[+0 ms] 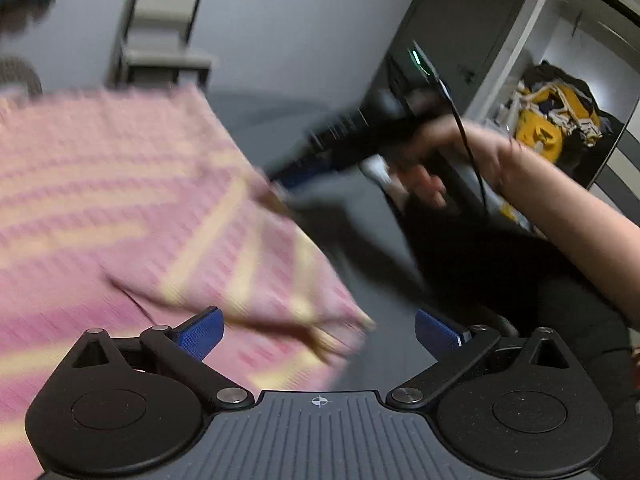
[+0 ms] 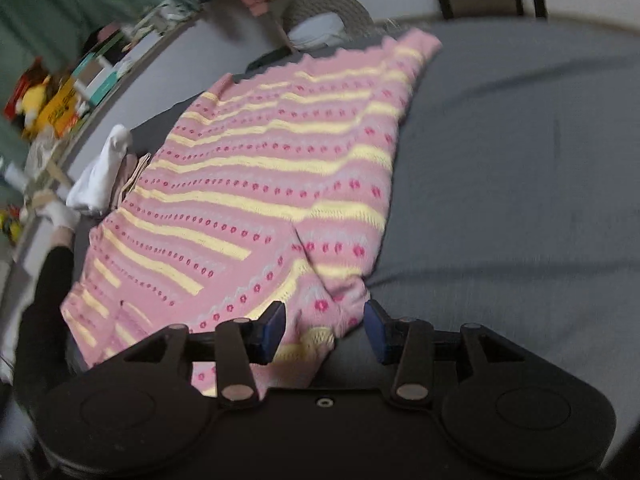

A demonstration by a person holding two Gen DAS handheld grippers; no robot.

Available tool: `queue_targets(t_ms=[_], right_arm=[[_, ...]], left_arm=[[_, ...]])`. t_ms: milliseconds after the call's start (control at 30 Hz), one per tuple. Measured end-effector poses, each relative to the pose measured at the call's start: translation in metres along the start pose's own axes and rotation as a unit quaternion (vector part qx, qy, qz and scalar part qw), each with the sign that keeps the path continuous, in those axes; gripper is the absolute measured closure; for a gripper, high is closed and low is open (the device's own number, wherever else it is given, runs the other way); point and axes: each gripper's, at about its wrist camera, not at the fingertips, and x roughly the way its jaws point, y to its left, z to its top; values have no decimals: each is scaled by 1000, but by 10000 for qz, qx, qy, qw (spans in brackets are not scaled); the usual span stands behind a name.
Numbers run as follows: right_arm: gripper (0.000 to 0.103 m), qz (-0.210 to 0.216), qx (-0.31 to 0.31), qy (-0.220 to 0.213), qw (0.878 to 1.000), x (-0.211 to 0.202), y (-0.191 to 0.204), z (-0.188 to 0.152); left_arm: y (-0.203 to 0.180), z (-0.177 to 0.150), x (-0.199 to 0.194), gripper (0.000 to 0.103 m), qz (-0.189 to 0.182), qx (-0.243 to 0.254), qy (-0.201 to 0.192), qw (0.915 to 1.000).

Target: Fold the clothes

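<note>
Right wrist view: your right gripper (image 2: 325, 330) sits nearest, black linkage arms w/ blue ribbed pads (image 2: 274, 332), jaws spread wide, nothing clamped. Between and just past the pads lies the near corner of the sweater (image 2: 256, 184), a soft knit, pink w/ pale yellow bands and rows of small magenta flower dots; the corner looks folded over on itself, w/ a crease running up from it. The knit lies flat on the grey sheet (image 2: 520, 160), a smooth matte cloth w/ faint wrinkles. Its long axis runs from near-left to far-right, bands crossing that axis; far end has a scalloped edge. Left of it, touching or just beside its edge, is a crumpled white garment (image 2: 108, 168); can't tell which. Beyond, a round woven basket (image 2: 332, 4) w/ sth pale inside, and cluttered shelves (image 2: 80, 80) at far left. Left wrist view, heavily blurred: your left gripper (image 1: 318, 332) is also wide open, empty, blue pads either side of the sweater's edge. Further off your right hand (image 1: 440, 160) grips the other tool's black handle, a thin cable hanging by the wrist. Farthest, white shelving (image 1: 520, 60) holding a yellow-and-dark bundle (image 1: 560, 116).
</note>
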Motion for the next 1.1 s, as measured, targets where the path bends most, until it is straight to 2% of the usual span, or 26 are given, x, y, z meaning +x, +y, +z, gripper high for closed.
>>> queue_targets(t_ms=[33,200,267,333,433,467,533,600,733,800,867,1000,1033,1067,1100], right_arm=[[60,70,228,32,9997,2,-5,0],[60,417,1172,22,9922,10,-29,-3],[61,487,1374,-25,9893,13,-33,-4],[61,496,1447,-63,9882,16,-33,-3],[64,507,1466,23,9879,24,-28,-5],[71,489,1430,34,9885,26,-26,-5],[83,377,1323,-27,9905,26,-22,-6],[86,248,1185,-210,9924,20,-19,-6],[89,-160,574,-557,9967,-6,-6,-3],[89,-480,311,-544,9969,-11,-5,-3],[89,-531,384,-445,9969,-3,-11,-5],[85,-454,487,-139,9977,19,-14,-3],[80,-439,619,-151,9970,18,-16,-2],[64,-392,747,-161,9963,16,-18,-1],[56,-287,846,-182,9958,12,-21,-1]], left_arm=[[-6,-3,8,1,-79,-68,78,9999],[-30,-6,39,1,142,-143,257,9995],[-36,-7,48,7,314,-248,263,9989],[-40,-7,56,29,409,-264,315,9983],[-45,-9,68,51,660,-118,517,9964],[-47,-10,70,56,784,-26,496,9957],[-50,-13,72,79,980,203,443,9940],[-51,-16,69,90,931,462,412,9937],[-55,-25,58,93,624,941,380,9929],[-56,-31,56,94,467,1112,389,9919],[-56,-36,53,93,348,1256,354,9908],[-47,-37,49,93,198,971,200,9949],[-46,-37,47,93,216,901,168,9956],[-46,-37,45,93,231,827,135,9962],[-47,-37,44,93,232,737,102,9970]])
